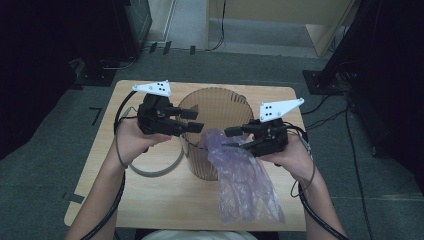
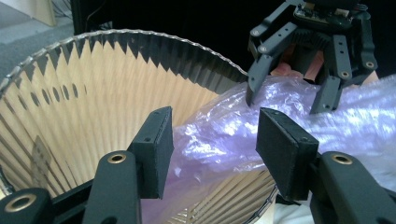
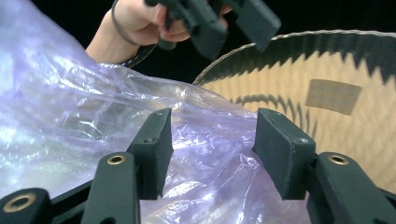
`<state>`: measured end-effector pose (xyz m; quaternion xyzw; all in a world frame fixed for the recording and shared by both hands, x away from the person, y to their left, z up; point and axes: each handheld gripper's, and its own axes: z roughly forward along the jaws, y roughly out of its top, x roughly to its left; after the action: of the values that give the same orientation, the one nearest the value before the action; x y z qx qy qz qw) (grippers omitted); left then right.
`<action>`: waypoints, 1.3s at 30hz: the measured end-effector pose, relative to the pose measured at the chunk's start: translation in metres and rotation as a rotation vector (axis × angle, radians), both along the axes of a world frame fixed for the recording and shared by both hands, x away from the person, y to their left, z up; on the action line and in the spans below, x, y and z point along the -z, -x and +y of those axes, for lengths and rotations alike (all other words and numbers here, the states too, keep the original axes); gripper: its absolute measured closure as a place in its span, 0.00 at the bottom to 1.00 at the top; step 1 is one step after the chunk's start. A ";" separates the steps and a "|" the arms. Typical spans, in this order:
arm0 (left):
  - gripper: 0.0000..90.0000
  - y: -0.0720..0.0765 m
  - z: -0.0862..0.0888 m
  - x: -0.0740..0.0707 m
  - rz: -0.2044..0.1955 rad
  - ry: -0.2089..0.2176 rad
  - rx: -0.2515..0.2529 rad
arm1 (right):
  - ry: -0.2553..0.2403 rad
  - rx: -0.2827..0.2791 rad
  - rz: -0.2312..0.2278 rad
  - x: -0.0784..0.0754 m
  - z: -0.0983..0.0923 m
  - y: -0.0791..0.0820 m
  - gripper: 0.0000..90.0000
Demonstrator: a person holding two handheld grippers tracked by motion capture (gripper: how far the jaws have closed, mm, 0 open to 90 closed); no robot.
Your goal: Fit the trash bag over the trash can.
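From above: standing mid-table (image 1: 150, 200), a brown ribbed bin (image 1: 220, 107); draping over its near right rim and trailing toward the near edge, a purple plastic bag (image 1: 245, 185). Hovering at the bin's left rim, left gripper (image 1: 192, 121), jaws apart on nothing; reaching in from the right, right gripper (image 1: 231, 138), tips at the bag's bunched top, grip impossible to tell here. Looking along the left gripper (image 2: 212, 144): jaws spreading wide over the bin (image 2: 93, 102), bag (image 2: 224, 135) lying between them unpinched, right gripper (image 2: 285, 100) poking into it beyond. Looking along the right gripper (image 3: 212, 144): jaws standing apart, bag (image 3: 70, 135) sagging between and left of them, pads not pressing; left gripper (image 3: 233, 32) hanging open beyond, over the bin (image 3: 364, 121).
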<state>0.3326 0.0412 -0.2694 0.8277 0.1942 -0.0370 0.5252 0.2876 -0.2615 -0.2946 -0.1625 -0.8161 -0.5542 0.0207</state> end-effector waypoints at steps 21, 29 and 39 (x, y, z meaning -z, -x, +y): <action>0.50 0.005 0.000 -0.002 -0.014 0.006 0.009 | 0.056 -0.032 0.117 -0.001 0.005 -0.001 0.97; 0.50 0.008 0.001 -0.004 -0.040 0.017 0.006 | 0.006 0.022 0.101 -0.015 0.002 -0.003 0.98; 0.50 0.006 0.005 -0.004 -0.056 0.042 -0.018 | -0.053 0.097 0.074 -0.025 -0.005 -0.019 0.98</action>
<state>0.3264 0.0458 -0.2649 0.8155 0.1862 -0.0133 0.5478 0.3063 -0.2666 -0.2700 -0.2215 -0.7909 -0.5698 0.0282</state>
